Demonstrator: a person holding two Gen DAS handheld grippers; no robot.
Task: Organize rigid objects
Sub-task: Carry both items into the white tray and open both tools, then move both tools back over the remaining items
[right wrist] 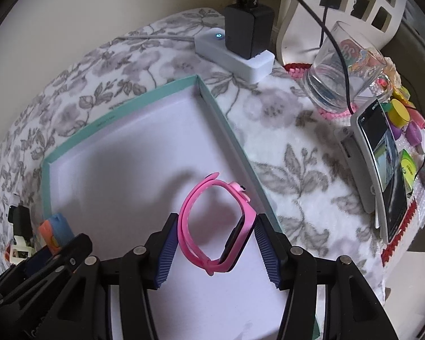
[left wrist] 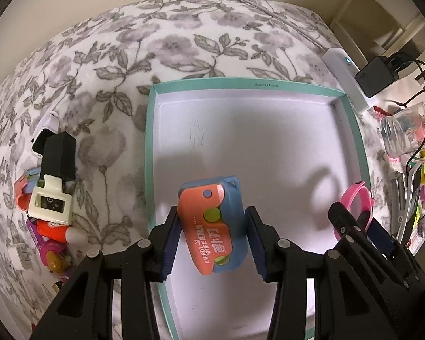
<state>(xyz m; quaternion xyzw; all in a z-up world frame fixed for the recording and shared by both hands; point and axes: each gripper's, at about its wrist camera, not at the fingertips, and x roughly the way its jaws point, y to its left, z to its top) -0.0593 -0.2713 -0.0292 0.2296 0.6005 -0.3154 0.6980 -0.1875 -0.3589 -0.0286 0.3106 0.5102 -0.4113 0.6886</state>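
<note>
**Two items held over the tray**

Left jaws (left wrist: 211, 236): closed on a toy knife (left wrist: 212, 226), orange and blue with green buttons, printed "CARROT KNIFE". Both pads press its sides. I hold it above the near part of the tray (left wrist: 151, 153), pointing steeply down.

Right jaws (right wrist: 215, 245): a pink watch (right wrist: 216, 226) with a dark screen and looped strap sits between them, its body against one pad and the strap against the other. I hold it over the tray's white floor, close to the teal right wall (right wrist: 235, 136).

Tray: shallow, teal rim, white inside, lying on a floral blanket (left wrist: 155, 45); nothing rests on its floor.

Left of the tray, on the blanket: a heap of small things (left wrist: 49, 198), among them a black box, a cream piece and an orange and pink toy.

Right of the tray: a white power strip (right wrist: 238, 56) with a black charger (right wrist: 248, 32) plugged in, a glass (right wrist: 342, 68), a phone (right wrist: 382, 164) in a stand
</note>
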